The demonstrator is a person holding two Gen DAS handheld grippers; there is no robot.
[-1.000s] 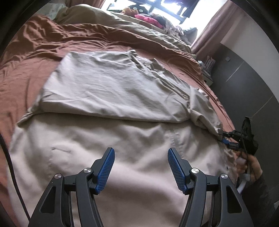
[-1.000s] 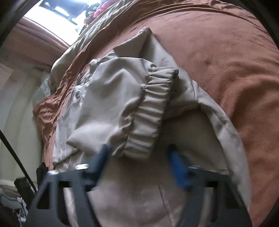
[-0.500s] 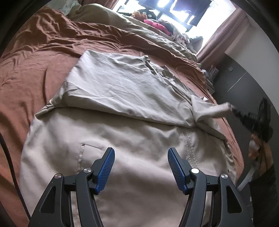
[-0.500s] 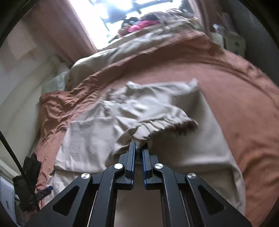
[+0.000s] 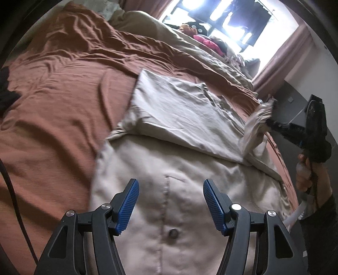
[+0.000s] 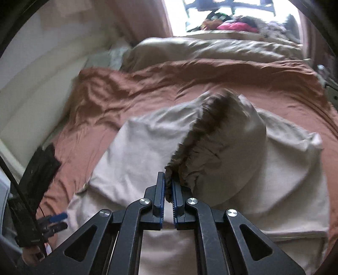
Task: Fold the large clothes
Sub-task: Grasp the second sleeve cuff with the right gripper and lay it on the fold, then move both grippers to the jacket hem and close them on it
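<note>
Beyond both hand-held grippers a rumpled rust-brown bedspread (image 5: 63, 110) covers the bed, with an olive-tan duvet (image 6: 211, 50) bunched along its far side. Farther still, under a bright window (image 5: 232, 14), a pile of mixed clothes with a pink piece (image 5: 208, 43) sits on the bed's far edge. A dark cloth (image 5: 8, 97) lies at the bedspread's edge, far to the left of the left hand-held gripper (image 5: 170, 203). A black cable (image 5: 12, 190) runs down the left of that view.

The task's thing is a large beige garment (image 5: 173, 110) spread on the bedspread, directly below and ahead of both tools. Its near part lies flat, showing a stitched placket and a button (image 5: 172, 233) between the left tool's blue pads. A broad panel is folded over the far part, wrinkled, its edge running across ahead of the fingers.

The left hand-held gripper stands open above the fabric, nothing between its pads. The right hand-held gripper (image 6: 168, 190) is clamped shut on a gathered elastic cuff (image 6: 190, 156) of the garment, which rises off the bed in a shadowed, motion-blurred fold. In the left view that tool appears far right, held by a hand (image 5: 304, 175).
</note>
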